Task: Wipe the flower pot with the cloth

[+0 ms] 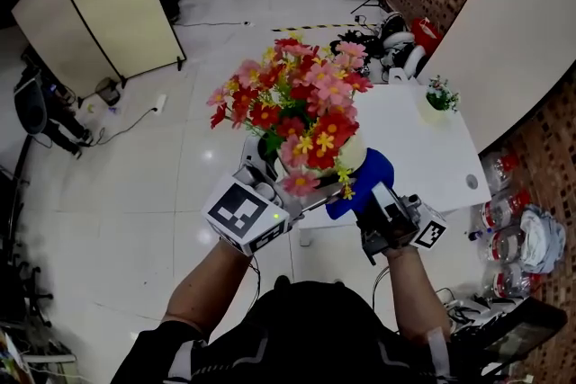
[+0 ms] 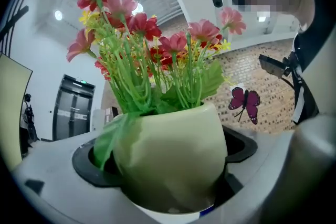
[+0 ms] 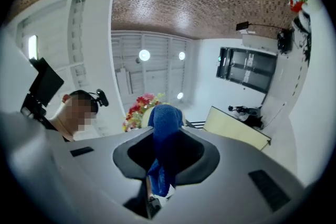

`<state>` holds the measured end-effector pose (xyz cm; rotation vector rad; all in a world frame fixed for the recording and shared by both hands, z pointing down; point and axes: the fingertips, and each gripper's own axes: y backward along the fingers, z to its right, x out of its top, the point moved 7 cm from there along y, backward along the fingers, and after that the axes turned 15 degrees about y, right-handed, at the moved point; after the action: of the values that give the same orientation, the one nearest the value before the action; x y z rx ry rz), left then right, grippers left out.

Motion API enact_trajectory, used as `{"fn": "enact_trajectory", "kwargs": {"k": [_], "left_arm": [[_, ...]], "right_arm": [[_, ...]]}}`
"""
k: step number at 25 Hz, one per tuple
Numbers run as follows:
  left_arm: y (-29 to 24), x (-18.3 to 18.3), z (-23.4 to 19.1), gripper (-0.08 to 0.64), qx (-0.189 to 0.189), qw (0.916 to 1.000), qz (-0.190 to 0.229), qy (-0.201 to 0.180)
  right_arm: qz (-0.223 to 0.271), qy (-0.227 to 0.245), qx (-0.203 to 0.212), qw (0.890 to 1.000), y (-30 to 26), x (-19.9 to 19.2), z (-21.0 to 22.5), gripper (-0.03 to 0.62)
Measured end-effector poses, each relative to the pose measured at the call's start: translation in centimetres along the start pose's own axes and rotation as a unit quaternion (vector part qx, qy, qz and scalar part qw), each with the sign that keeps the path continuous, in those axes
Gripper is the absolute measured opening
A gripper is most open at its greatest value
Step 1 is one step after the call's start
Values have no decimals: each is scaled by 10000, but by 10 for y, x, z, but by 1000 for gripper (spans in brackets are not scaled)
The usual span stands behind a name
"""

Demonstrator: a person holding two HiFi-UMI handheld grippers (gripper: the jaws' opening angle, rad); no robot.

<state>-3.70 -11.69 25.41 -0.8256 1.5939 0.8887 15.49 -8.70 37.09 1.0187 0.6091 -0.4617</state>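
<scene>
A pale green flower pot point(image 1: 353, 155) point(image 2: 170, 160) full of red, pink and yellow flowers point(image 1: 301, 103) point(image 2: 147, 34) is held up in the air over the floor. My left gripper point(image 1: 274, 193) point(image 2: 168, 186) is shut on the pot, which fills the space between its jaws. A blue cloth point(image 1: 364, 183) point(image 3: 164, 149) presses against the pot's right side. My right gripper point(image 1: 378, 211) point(image 3: 160, 176) is shut on the cloth, and the pot's flowers point(image 3: 140, 105) show just beyond it.
A white table point(image 1: 423, 148) lies below to the right, with a small potted plant point(image 1: 438, 99) on it. Brick wall, plastic bottles point(image 1: 499, 211) and bags stand at the right. A folding screen point(image 1: 99, 0) stands at the far left on the tiled floor.
</scene>
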Motion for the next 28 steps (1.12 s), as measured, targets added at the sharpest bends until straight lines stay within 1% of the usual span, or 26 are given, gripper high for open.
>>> {"fn": "enact_trajectory", "kwargs": {"k": [1, 3, 5, 6, 9, 12, 15, 17, 19, 21, 23, 26, 28], "left_arm": [[0, 2, -1, 578, -49, 10000, 9, 44], [1, 8, -3, 578, -262, 9996, 111, 81], [-1, 13, -2, 578, -528, 9985, 150, 16], [-2, 15, 0, 578, -638, 9979, 135, -26], [2, 7, 7, 578, -655, 9978, -80, -57], [12, -6, 23, 577, -602, 9982, -22, -38], [13, -4, 17, 578, -575, 9983, 127, 13], [12, 1, 10, 578, -722, 9968, 341, 53], [11, -2, 14, 578, -936, 9952, 298, 41], [9, -8, 23, 578, -1225, 9922, 230, 17], [8, -9, 28, 578, -1474, 9889, 169, 37], [11, -3, 31, 578, -1770, 9841, 129, 99], [12, 0, 31, 578, -1912, 9814, 121, 64]], "right_arm": [[-107, 65, -209, 9997, -4, -1, 8, 71], [-267, 128, -517, 9982, -21, -3, 20, 71], [-262, 157, -661, 9973, -41, 0, 28, 71], [-227, 156, -656, 9975, -49, 1, 30, 71], [-172, 103, -372, 9991, -61, 0, 18, 71], [-119, 53, -24, 9999, -43, -8, -6, 71], [-132, -11, 314, 9994, -37, -15, -16, 71], [-151, -41, 505, 9986, -38, -17, -20, 71], [-134, -54, 661, 9977, -29, -17, -27, 71], [-108, -85, 706, 9974, -16, -17, -29, 71], [-139, -65, 502, 9986, -8, -20, -22, 71], [-291, 69, -22, 9995, -8, -29, -2, 71], [-396, 128, -331, 9986, -19, -33, 11, 71]]}}
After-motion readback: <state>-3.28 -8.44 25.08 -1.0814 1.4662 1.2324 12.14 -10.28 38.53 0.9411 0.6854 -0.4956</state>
